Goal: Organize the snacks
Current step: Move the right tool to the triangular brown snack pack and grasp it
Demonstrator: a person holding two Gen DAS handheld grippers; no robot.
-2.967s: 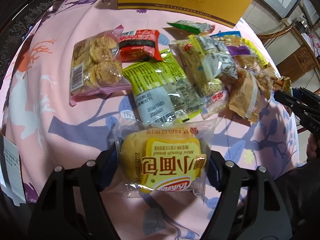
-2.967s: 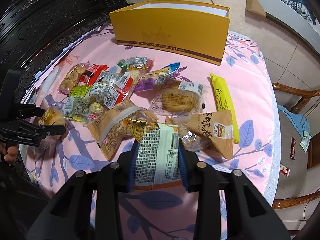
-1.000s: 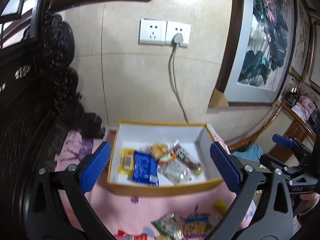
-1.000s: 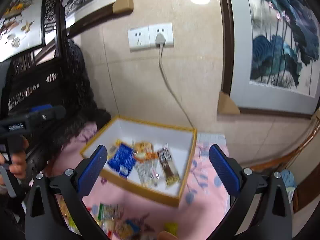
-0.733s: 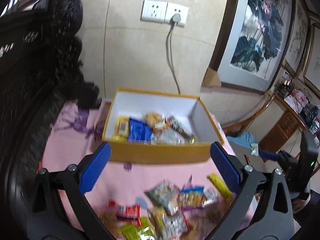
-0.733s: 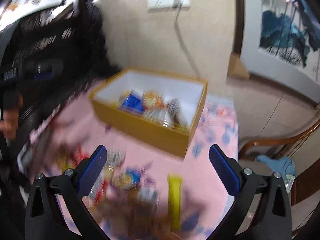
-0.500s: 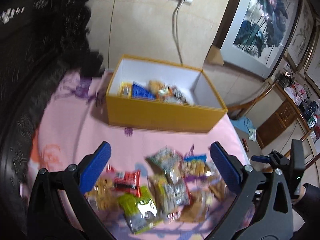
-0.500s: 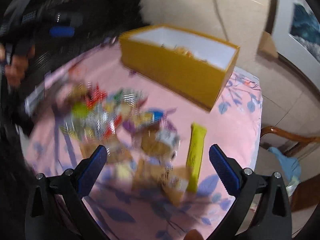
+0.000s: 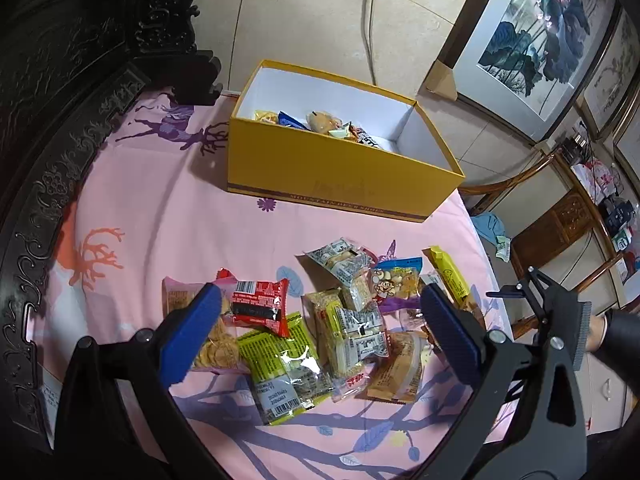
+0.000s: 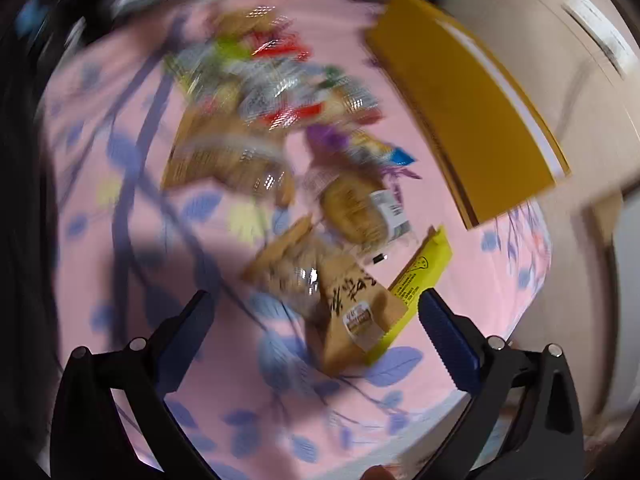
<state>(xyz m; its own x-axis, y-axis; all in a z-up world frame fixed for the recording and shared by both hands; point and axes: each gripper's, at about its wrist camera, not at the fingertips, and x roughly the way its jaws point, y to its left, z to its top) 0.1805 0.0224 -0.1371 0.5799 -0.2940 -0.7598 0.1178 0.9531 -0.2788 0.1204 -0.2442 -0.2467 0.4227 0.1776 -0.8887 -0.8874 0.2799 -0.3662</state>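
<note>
Both grippers hang over the pink cloth (image 9: 168, 220), jaws spread wide and empty – left gripper (image 9: 316, 332), right gripper (image 10: 316, 334). Loose snack packets (image 9: 344, 328) lie before the yellow box (image 9: 340, 184), which holds more; its gold lettering is unreadable, packet print blurred.

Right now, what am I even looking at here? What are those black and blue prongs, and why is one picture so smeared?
There is no robot here: a person holds hand-operated tongs in each hand, and a wide-angle camera on each looks out along its two prongs. The sharp picture comes from the left tongs, open and empty. At its right edge you see the right tongs. The smeared picture is the right tongs' own camera, blurred by fast motion; they are also open and empty. On the pink tablecloth lie wrapped snacks, such as a red packet and a yellow bar. The yellow box behind already holds some snacks.
</note>
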